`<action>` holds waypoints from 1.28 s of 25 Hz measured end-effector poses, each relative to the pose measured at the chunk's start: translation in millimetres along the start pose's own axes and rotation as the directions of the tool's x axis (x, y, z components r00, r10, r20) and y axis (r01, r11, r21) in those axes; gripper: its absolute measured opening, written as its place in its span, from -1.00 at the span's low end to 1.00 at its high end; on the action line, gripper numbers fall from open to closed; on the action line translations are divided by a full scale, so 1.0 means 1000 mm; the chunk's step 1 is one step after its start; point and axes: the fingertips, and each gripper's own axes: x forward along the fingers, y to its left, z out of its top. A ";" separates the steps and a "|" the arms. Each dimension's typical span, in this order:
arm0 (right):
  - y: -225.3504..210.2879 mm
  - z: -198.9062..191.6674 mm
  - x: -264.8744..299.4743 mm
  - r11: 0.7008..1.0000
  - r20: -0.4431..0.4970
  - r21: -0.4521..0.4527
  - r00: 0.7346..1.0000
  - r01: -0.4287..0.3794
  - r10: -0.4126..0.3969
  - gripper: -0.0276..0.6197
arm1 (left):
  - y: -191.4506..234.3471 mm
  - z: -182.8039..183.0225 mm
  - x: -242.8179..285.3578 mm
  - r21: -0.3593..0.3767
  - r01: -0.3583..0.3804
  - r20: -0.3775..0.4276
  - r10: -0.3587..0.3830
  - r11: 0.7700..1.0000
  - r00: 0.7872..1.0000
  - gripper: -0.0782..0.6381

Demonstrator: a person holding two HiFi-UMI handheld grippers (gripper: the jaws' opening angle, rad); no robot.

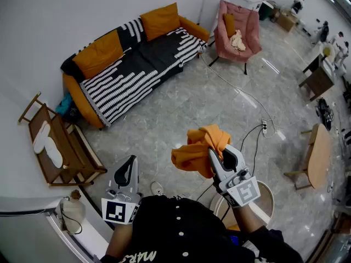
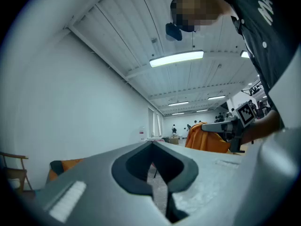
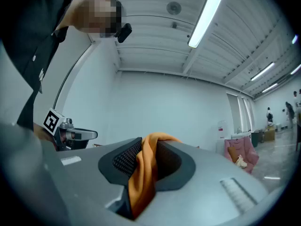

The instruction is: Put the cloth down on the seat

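Still early: the right gripper (image 1: 215,159) clenches the cloth (image 1: 194,152) in mid-air, the left gripper (image 1: 129,163) is closed and empty, and the sofa (image 1: 137,64) and armchair (image 1: 245,19) are well apart.

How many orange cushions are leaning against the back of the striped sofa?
2. One orange cushion leans near the left end of the sofa, the other at its right end. A smaller orange one sits apart in the pink armchair.
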 end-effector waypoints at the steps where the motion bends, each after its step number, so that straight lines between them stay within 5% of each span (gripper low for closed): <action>1: 0.000 0.000 0.001 1.000 -0.002 -0.002 1.000 -0.001 0.001 -0.58 | 0.001 0.000 0.000 0.001 0.000 -0.002 0.000 1.000 1.000 -0.78; 21: 0.023 -0.002 0.034 0.999 0.040 0.011 0.998 0.043 -0.044 -0.58 | 0.043 -0.005 -0.005 0.004 0.036 0.016 -0.036 0.999 0.999 -0.78; 32: 0.016 -0.023 0.035 0.992 -0.018 0.035 0.993 0.121 -0.121 -0.58 | 0.052 -0.018 0.003 -0.055 0.090 -0.005 -0.090 0.994 0.996 -0.78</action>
